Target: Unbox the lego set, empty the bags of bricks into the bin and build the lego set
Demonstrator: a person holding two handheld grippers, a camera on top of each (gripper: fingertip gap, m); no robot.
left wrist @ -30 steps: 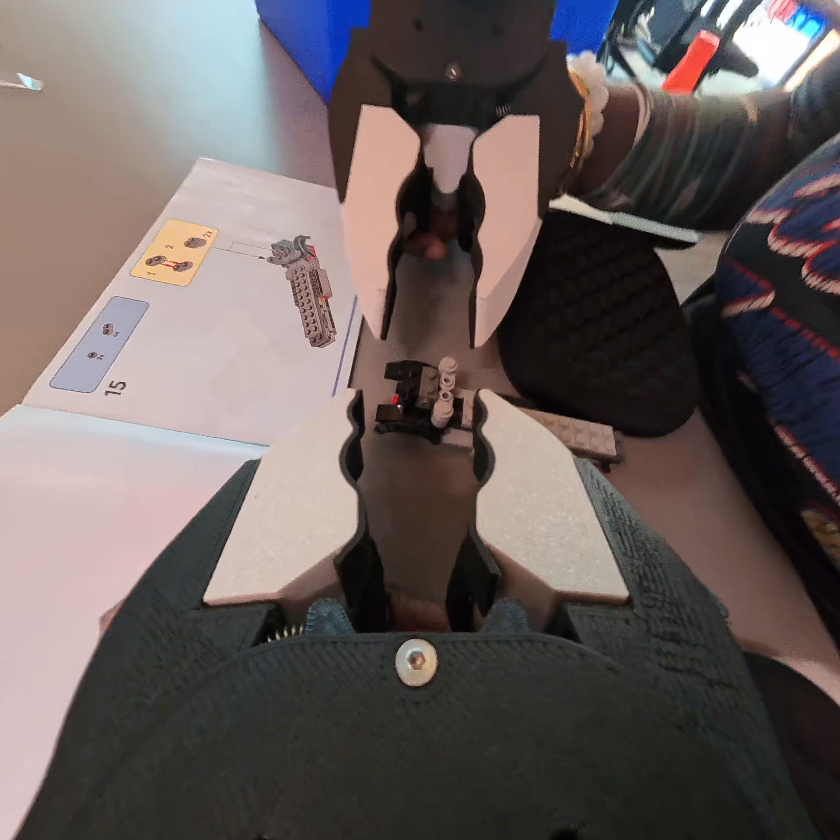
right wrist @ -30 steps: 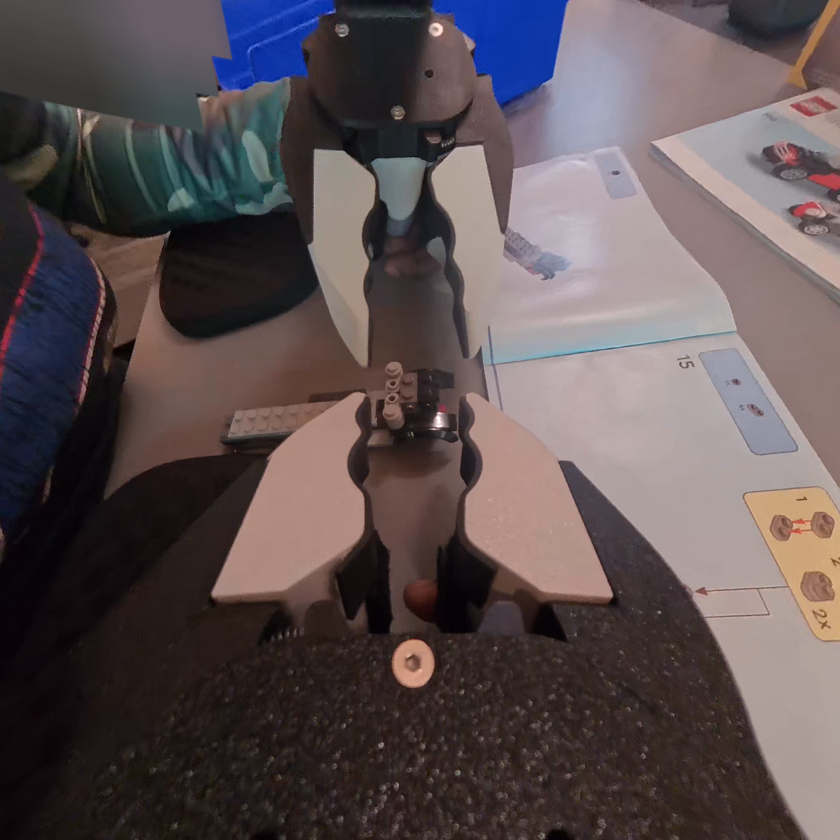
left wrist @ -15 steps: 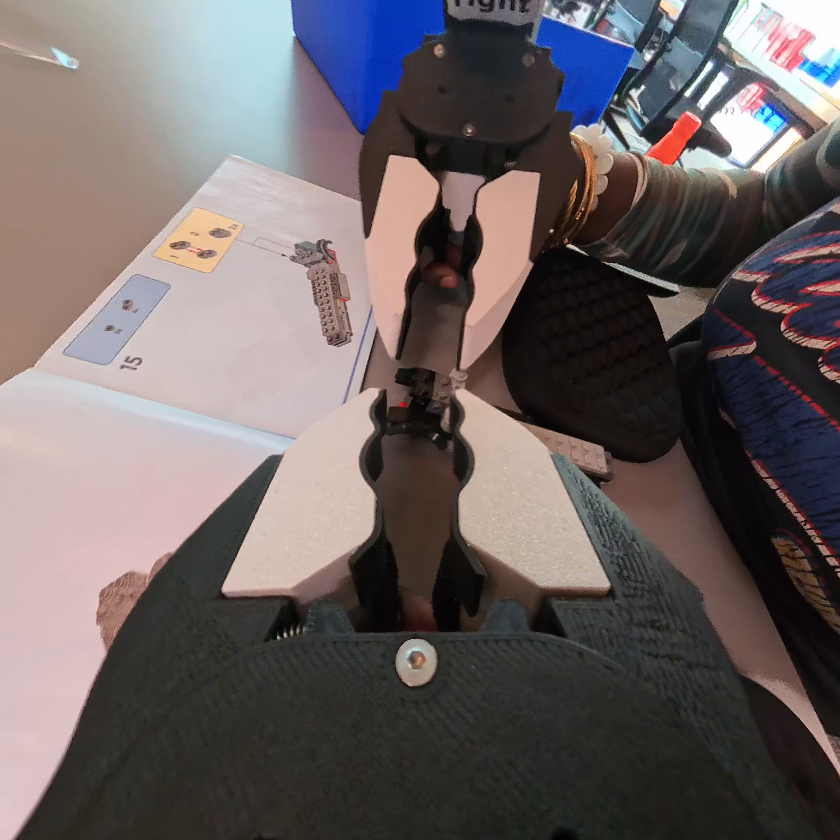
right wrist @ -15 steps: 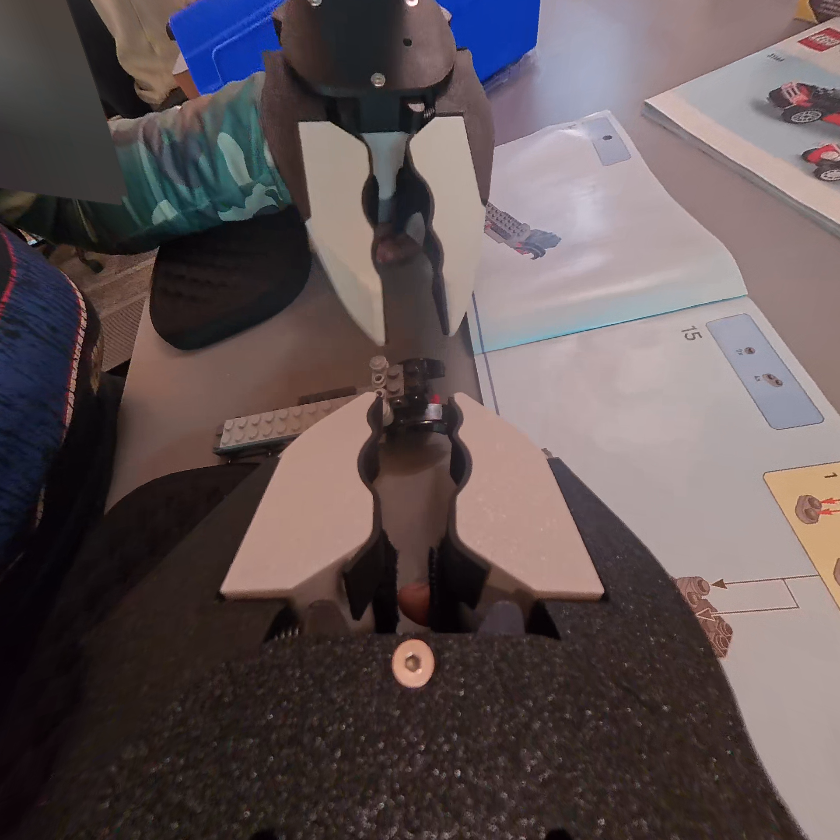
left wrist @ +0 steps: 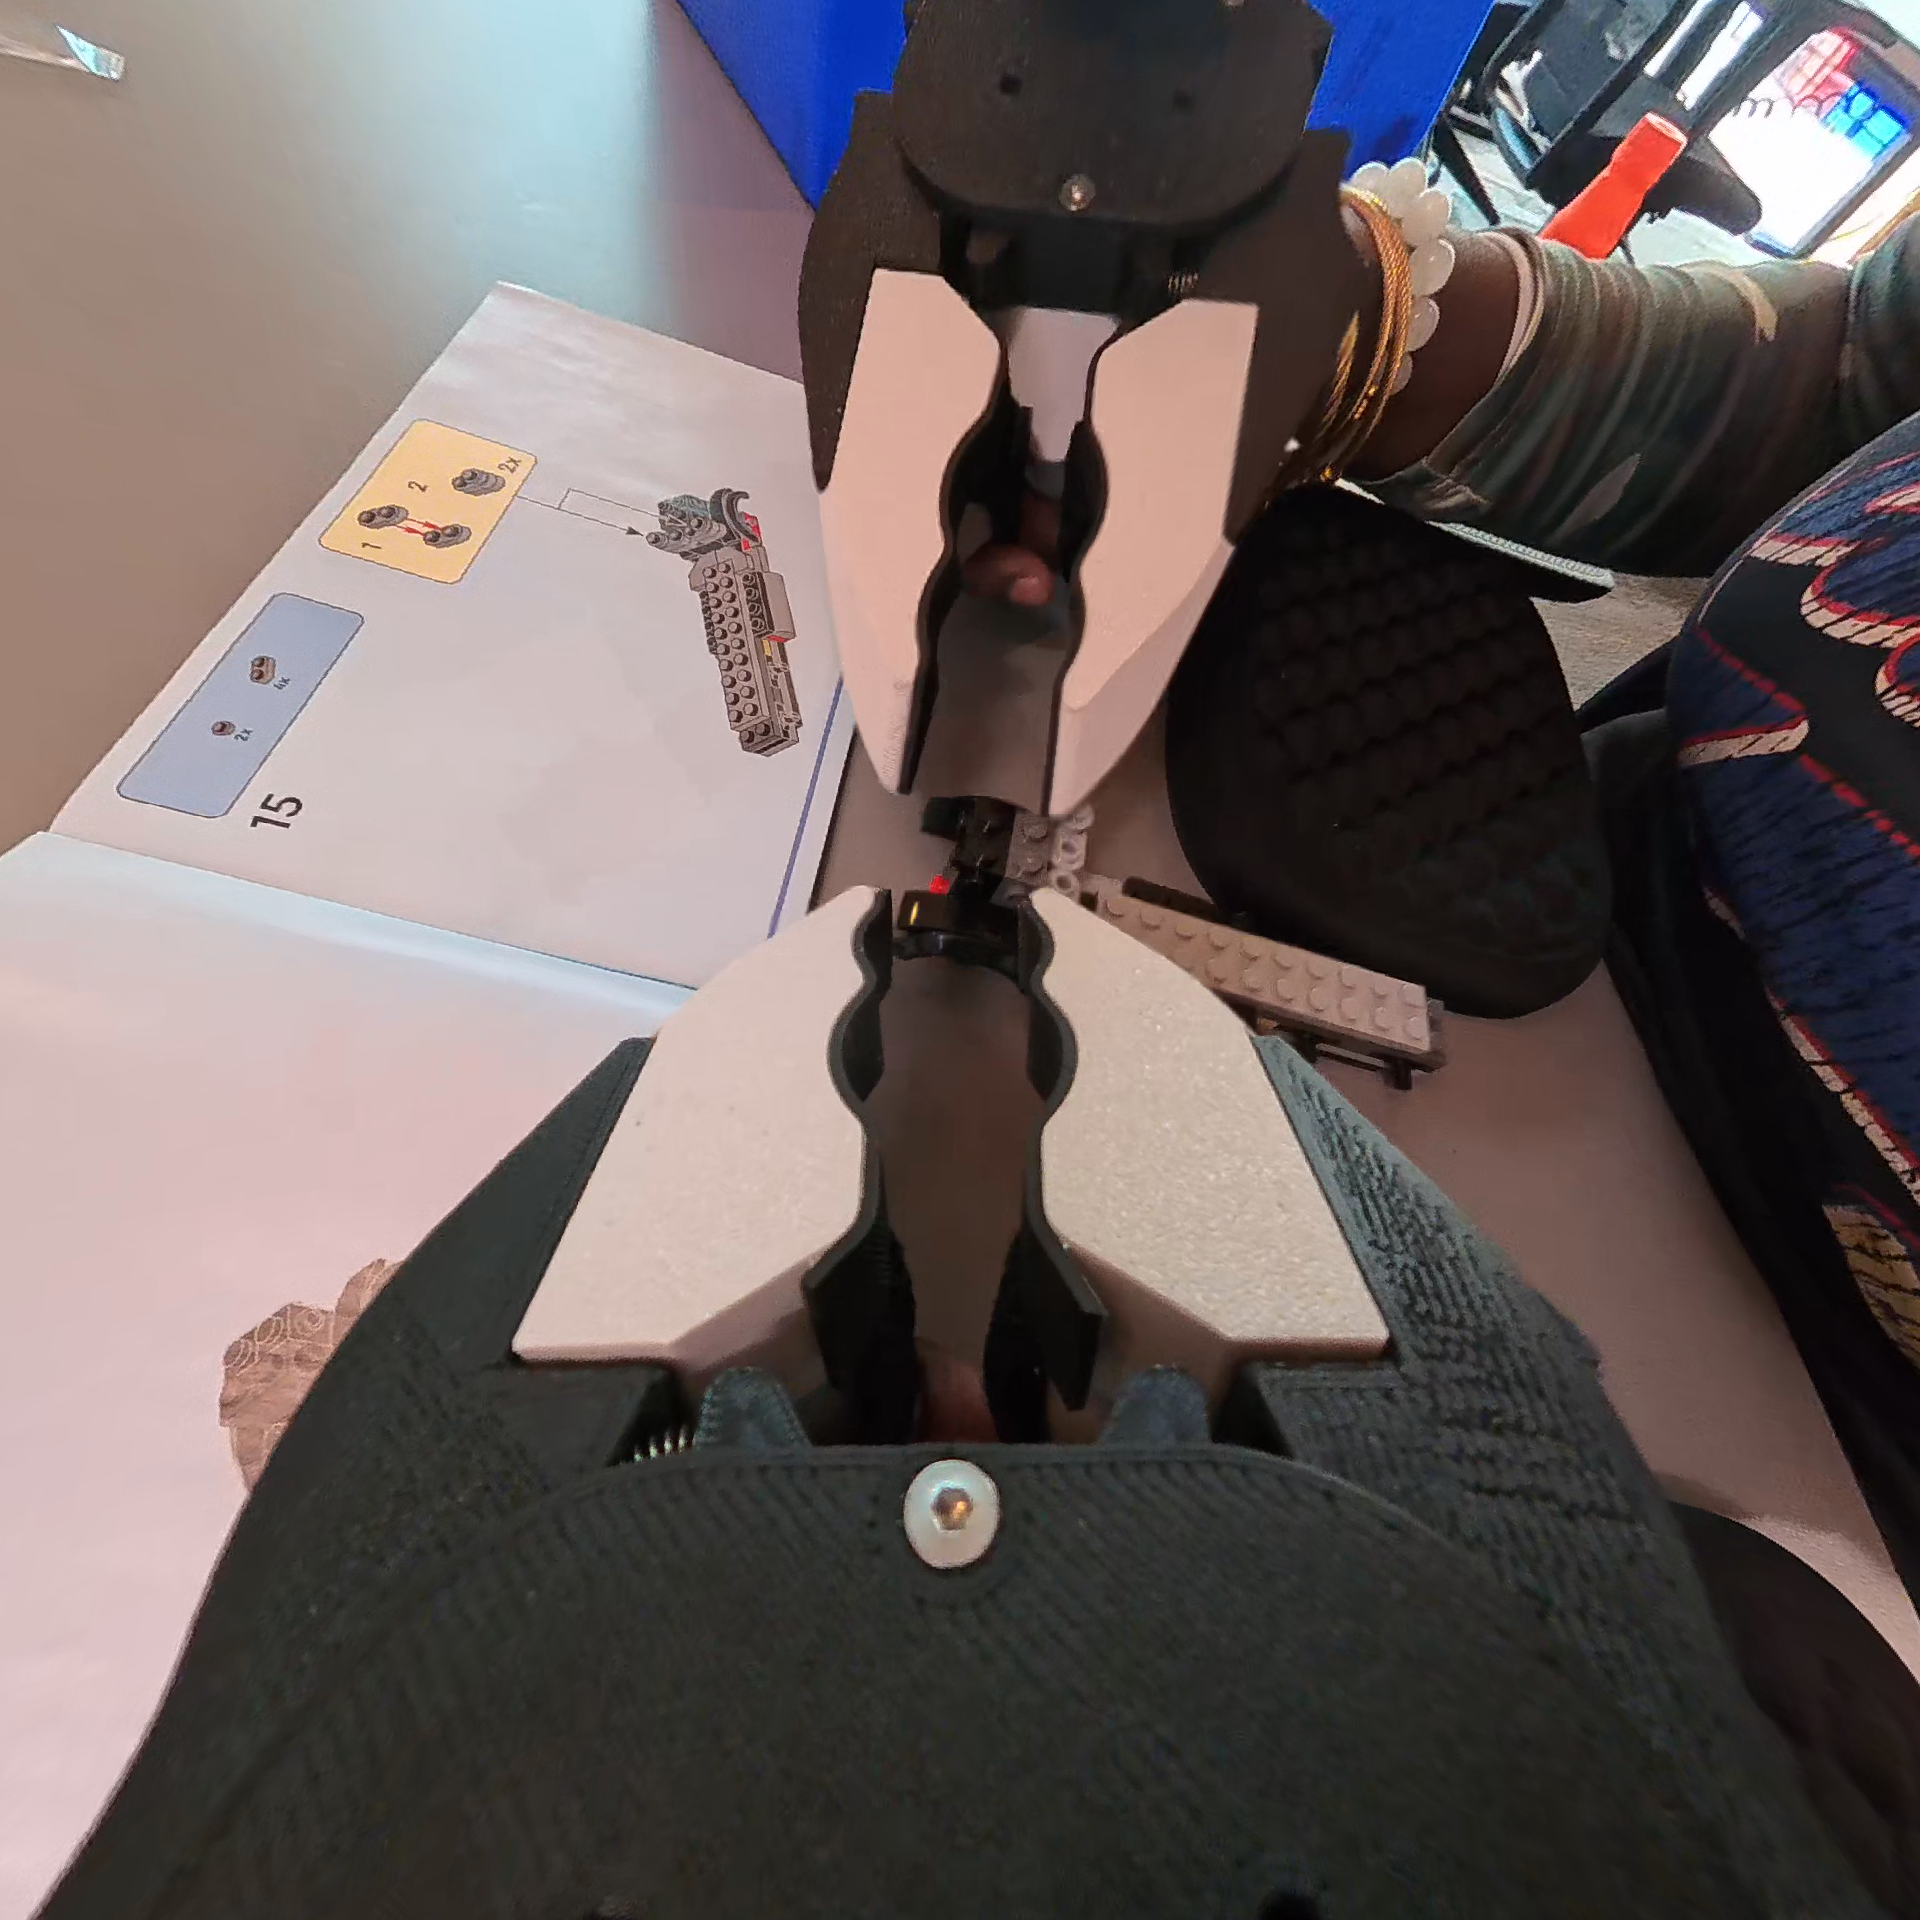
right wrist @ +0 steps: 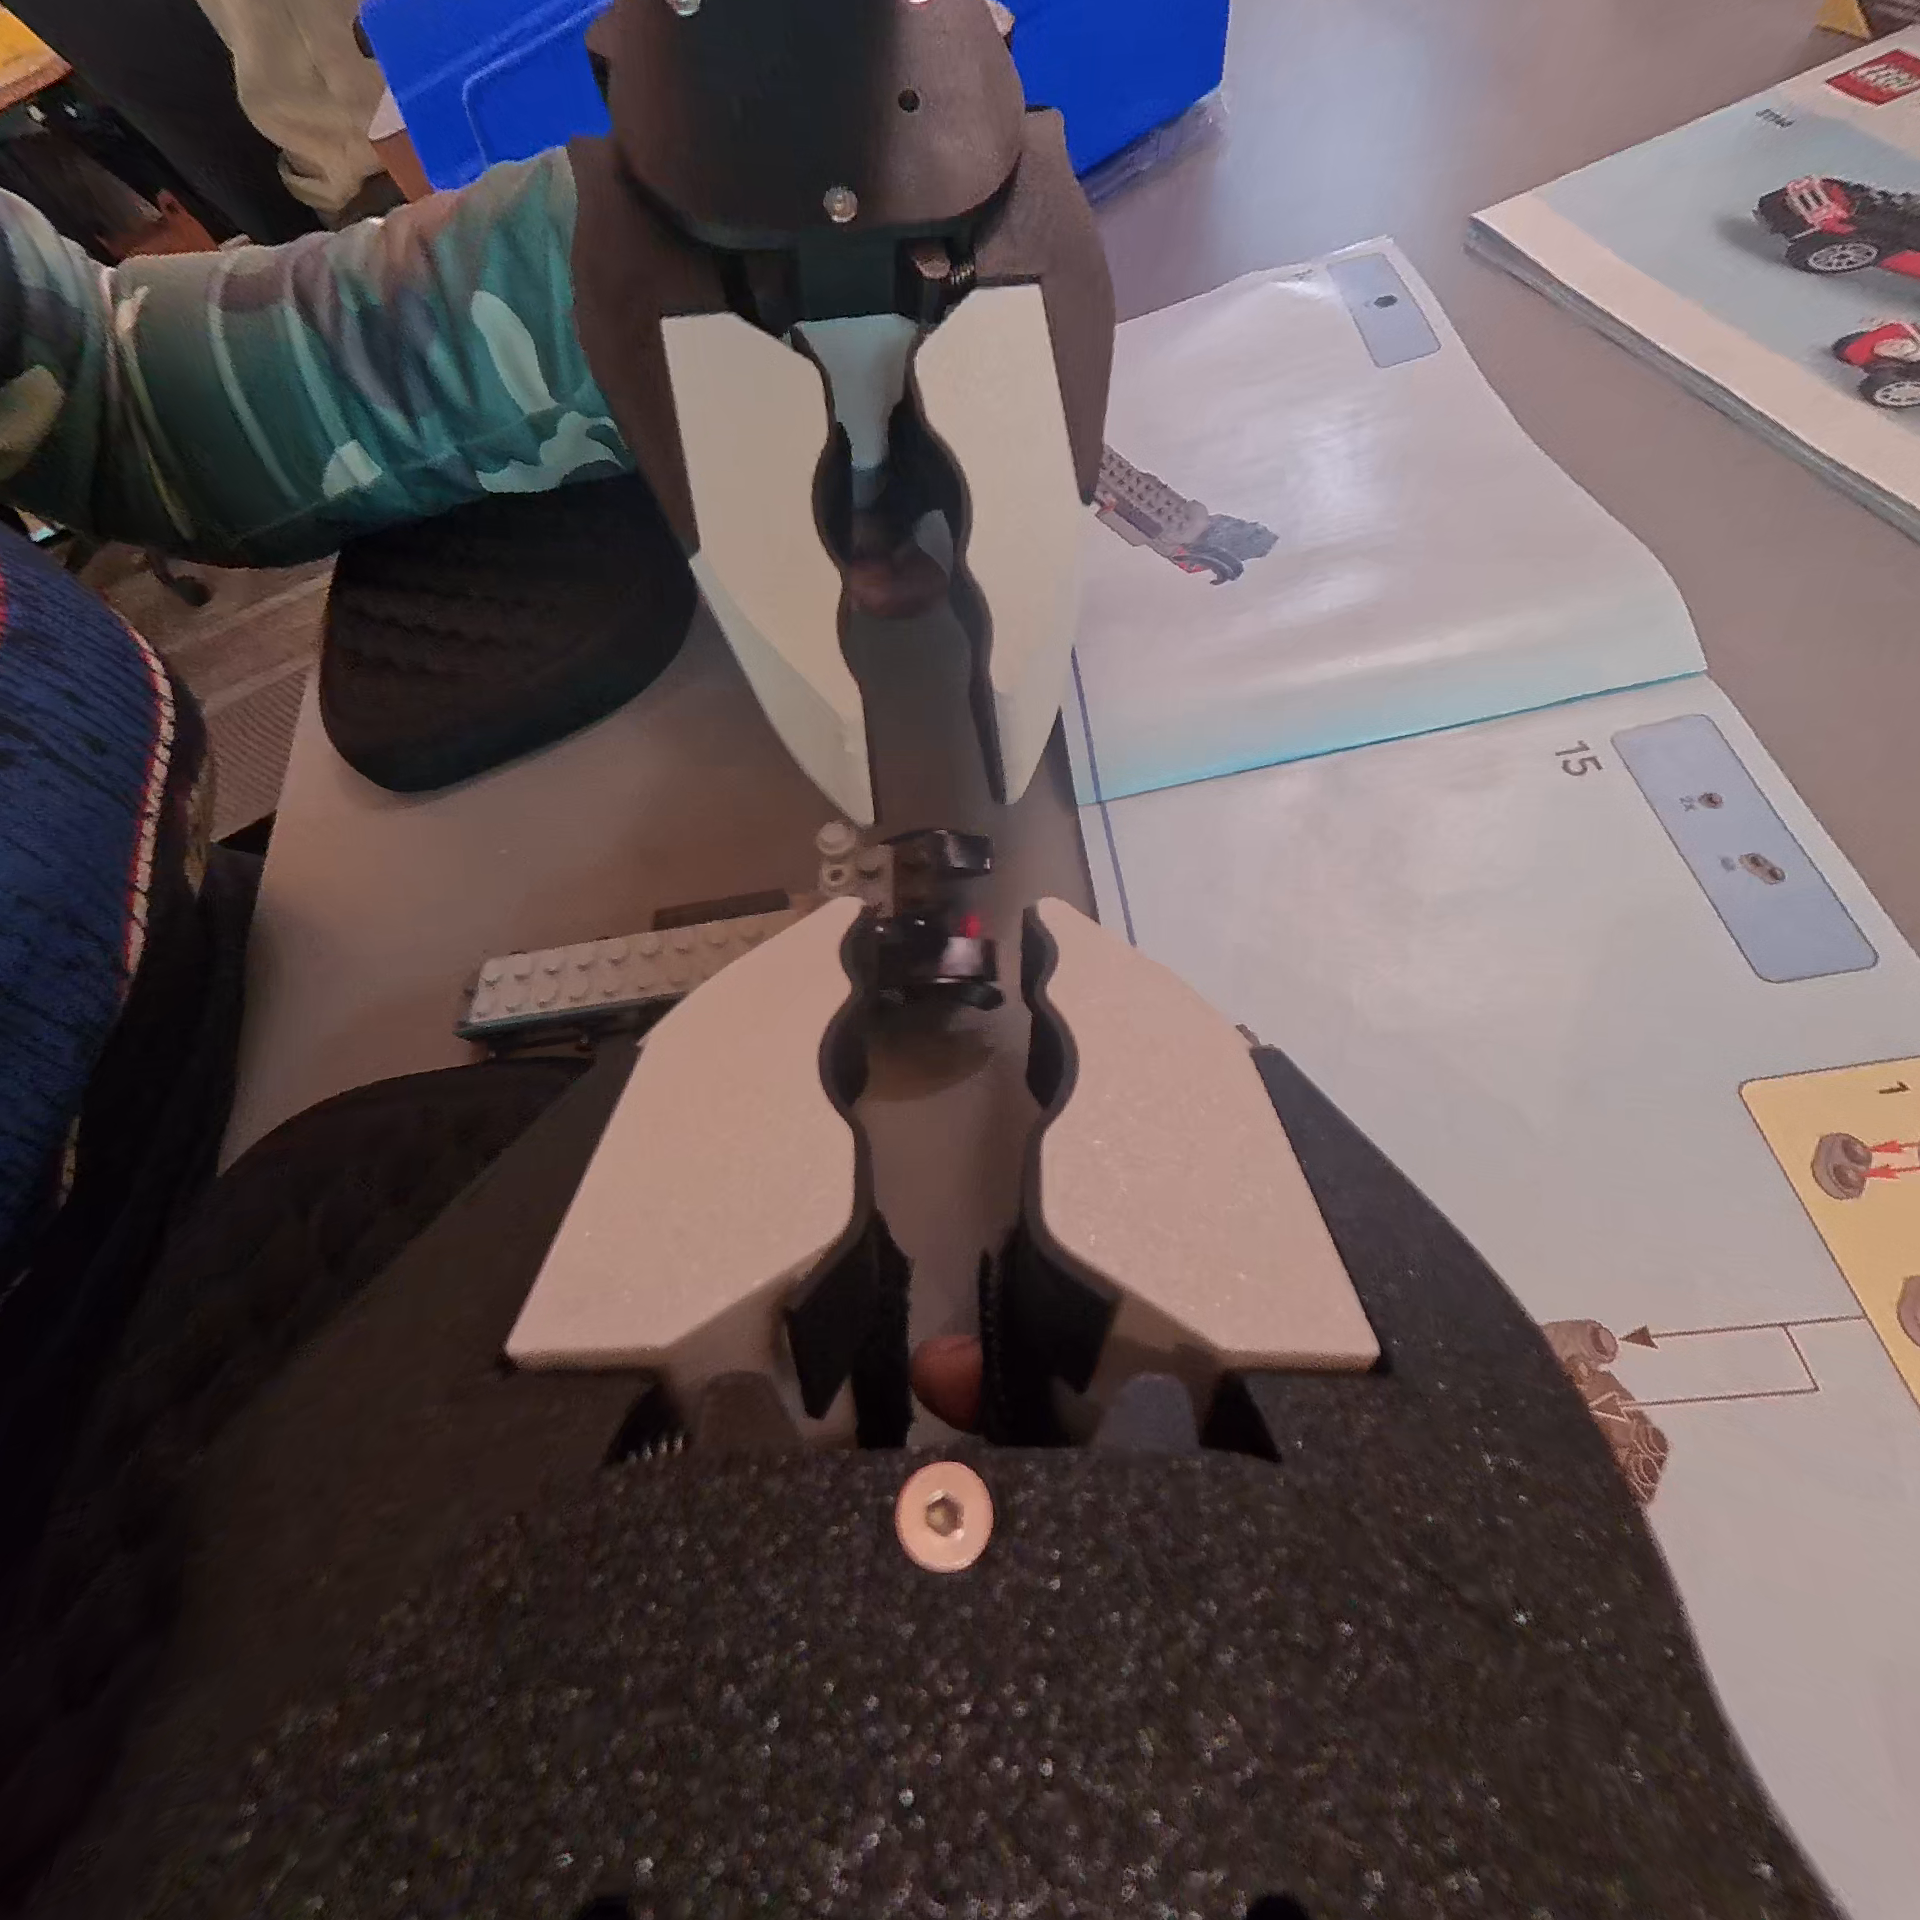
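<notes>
A small lego build lies on the table: a long grey plate [left wrist: 1278,982] with black parts [left wrist: 961,920] and pale grey studs at one end. My left gripper [left wrist: 956,904] has its jaws narrowed onto the near black part, which fills the gap between them. My right gripper [left wrist: 987,795] faces it from the far side, tips just above the build. In the right wrist view, the right gripper [right wrist: 940,914] brackets the black part [right wrist: 935,956] with a thin gap showing on one side. The left gripper [right wrist: 930,800] points in from opposite. The grey plate [right wrist: 582,982] runs off to the left.
An open instruction booklet [left wrist: 468,675] lies beside the build, also in the right wrist view [right wrist: 1403,935]. A second booklet [right wrist: 1766,260] lies farther off. A blue bin [right wrist: 499,94] stands at the back. The person's sleeved arms and body [left wrist: 1818,727] are along the table's edge. Left and right tips are no more than a few centimetres apart. Both grippers' tips are roughly 7 centimetres from the long grey plate [left wrist: 1278,982]. The right camera catches it too, in the right wrist view [right wrist: 621,961].
Both grippers have come closer together over the black end of the build. Both pairs of jaws have narrowed around it. The build has stayed on the table.
</notes>
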